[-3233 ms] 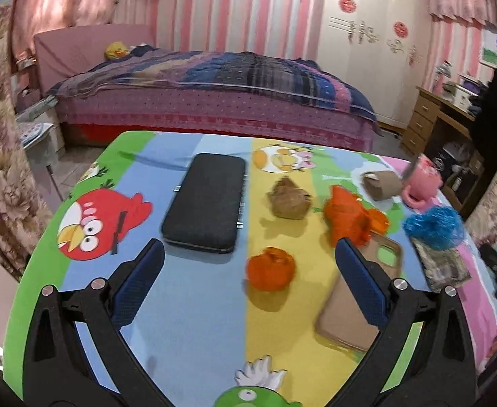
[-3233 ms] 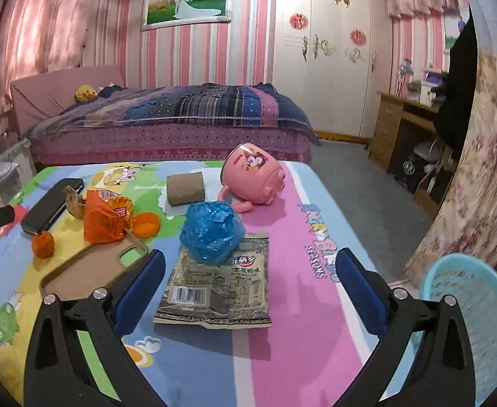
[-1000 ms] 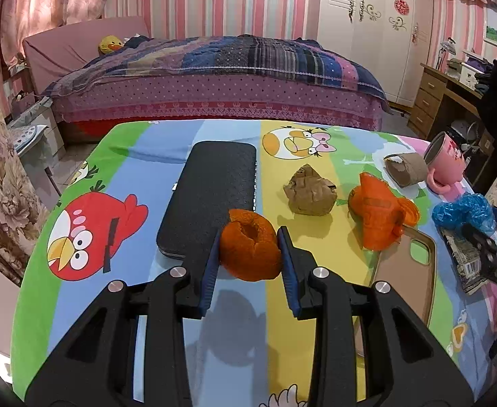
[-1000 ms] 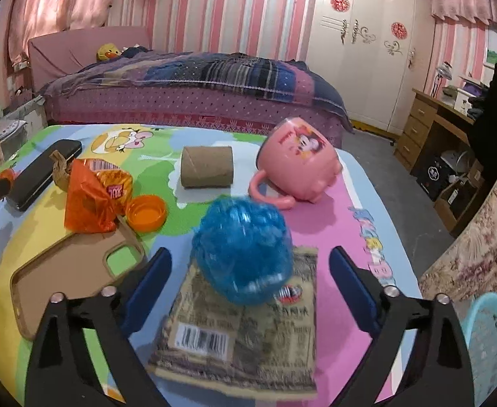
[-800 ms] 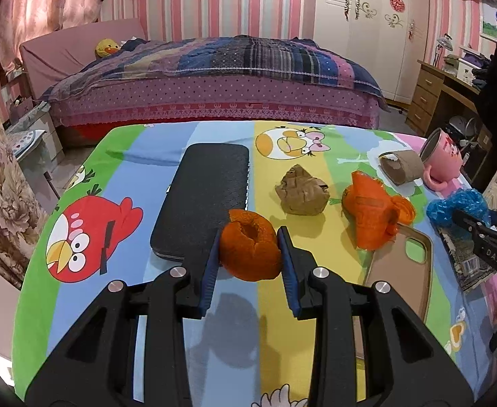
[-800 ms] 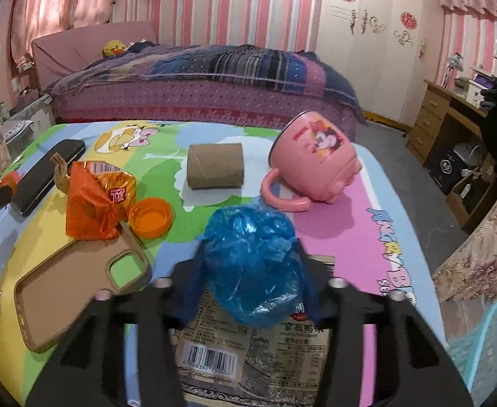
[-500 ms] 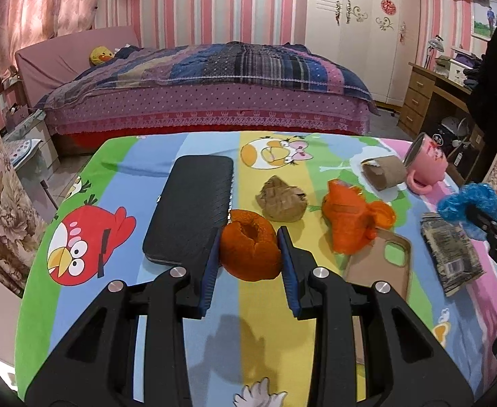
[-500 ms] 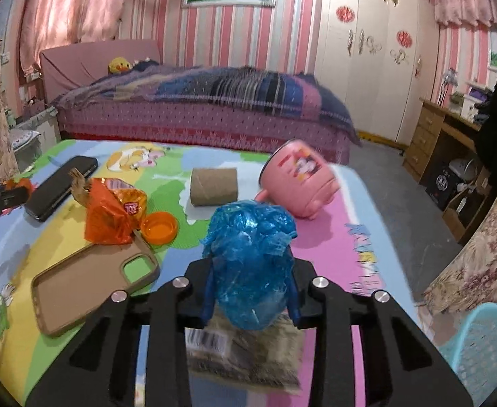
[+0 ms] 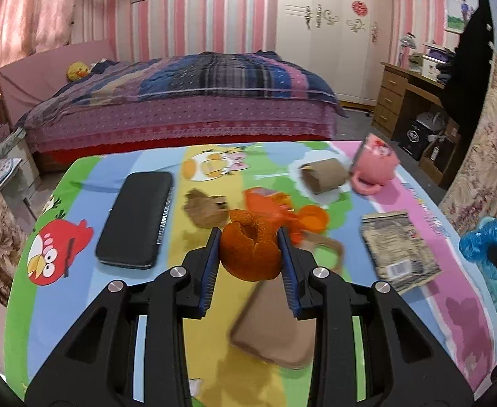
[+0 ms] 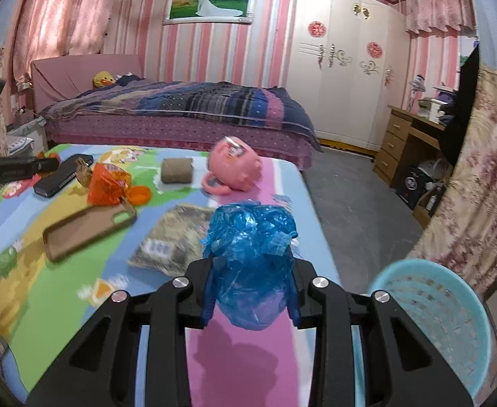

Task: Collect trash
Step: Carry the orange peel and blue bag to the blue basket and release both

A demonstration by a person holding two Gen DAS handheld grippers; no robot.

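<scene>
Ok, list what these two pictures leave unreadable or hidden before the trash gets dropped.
- Blue basket, right wrist view: the bottom is hidden by its own wall, so what it holds is unknown.
- Snack wrapper, right wrist view: print is blurred, and the blue plastic wad covers its near corner.
- Phone case, left wrist view: smeared by motion, partly behind the orange peel and the left hand-held gripper.

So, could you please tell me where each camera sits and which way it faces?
Left wrist: on the left tool, looking down across the table at the bed; its fingers grip an orange peel.
Right wrist: on the right tool, facing the bed and wardrobe; it grips a blue plastic wad beside a blue basket.
Shared: pink mug, snack packet, each other's tool.
</scene>
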